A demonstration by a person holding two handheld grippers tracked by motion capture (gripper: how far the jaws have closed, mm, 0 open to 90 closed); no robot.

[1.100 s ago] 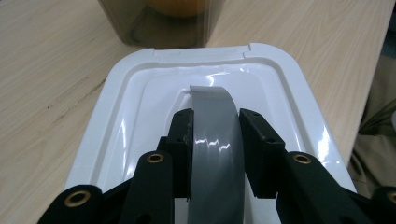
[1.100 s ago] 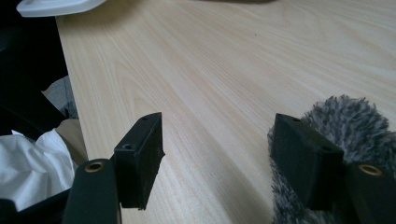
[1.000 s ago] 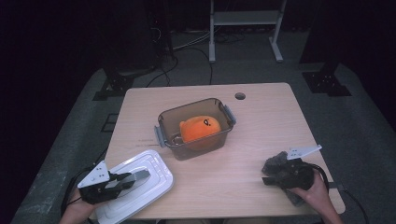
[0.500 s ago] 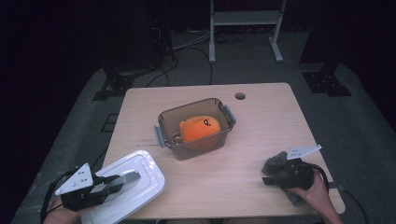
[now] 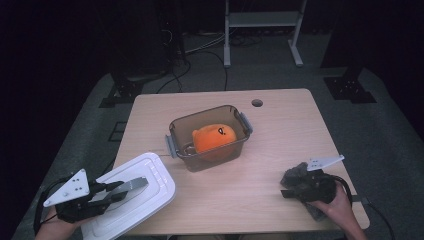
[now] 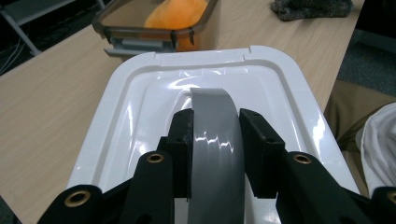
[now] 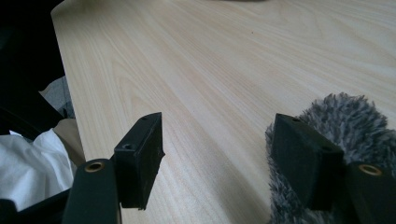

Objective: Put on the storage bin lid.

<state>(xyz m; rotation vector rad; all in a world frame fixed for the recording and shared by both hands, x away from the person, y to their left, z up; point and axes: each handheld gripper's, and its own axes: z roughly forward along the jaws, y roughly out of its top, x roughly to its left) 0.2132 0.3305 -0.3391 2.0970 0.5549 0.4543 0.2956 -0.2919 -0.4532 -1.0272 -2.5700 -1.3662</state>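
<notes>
High view is showing the left gripper clamping its fingers on the grey handle of the white lid at the table's seven o'clock corner. The brown container with an orange plush is sitting at centre. At five o'clock, the right gripper is resting with fingers spread, one touching a grey fuzzy thing.

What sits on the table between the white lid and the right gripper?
Nothing: in the high view, only bare table lies between the white lid and the right gripper.
</notes>
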